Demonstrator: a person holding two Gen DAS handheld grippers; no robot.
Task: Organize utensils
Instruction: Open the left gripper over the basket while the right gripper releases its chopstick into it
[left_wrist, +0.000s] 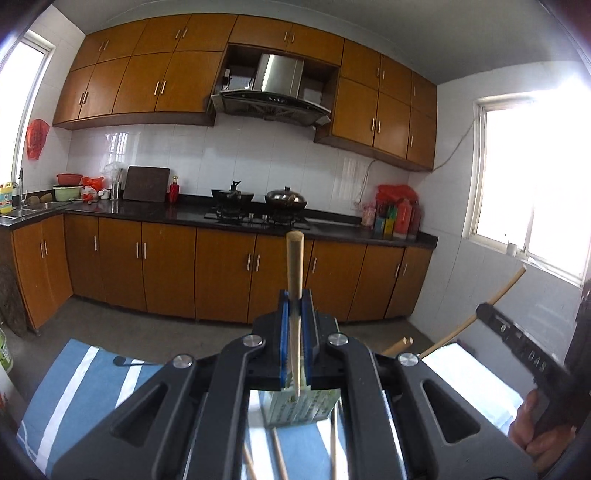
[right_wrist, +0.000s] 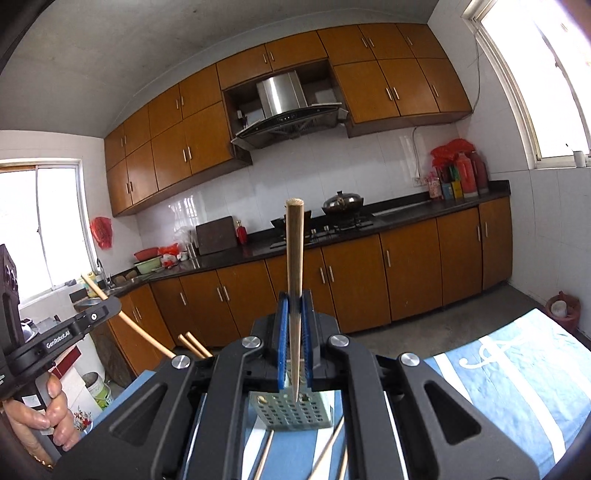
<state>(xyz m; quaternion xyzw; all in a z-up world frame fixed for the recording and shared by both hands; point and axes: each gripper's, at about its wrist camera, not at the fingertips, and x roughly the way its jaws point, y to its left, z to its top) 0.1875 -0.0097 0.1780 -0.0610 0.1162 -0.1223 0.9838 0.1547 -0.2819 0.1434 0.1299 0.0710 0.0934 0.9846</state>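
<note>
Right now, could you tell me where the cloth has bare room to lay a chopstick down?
Bare: the striped cloth right of the holder, and cloth left of it in the left view. Crowded: just before the holder, where loose chopsticks lie.

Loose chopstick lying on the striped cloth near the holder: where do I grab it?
Mid-shaft, from straight above, fingers straddling its width. The chopstick lies flat on the cloth and is thin and round, so a side approach would likely just roll it.
</note>
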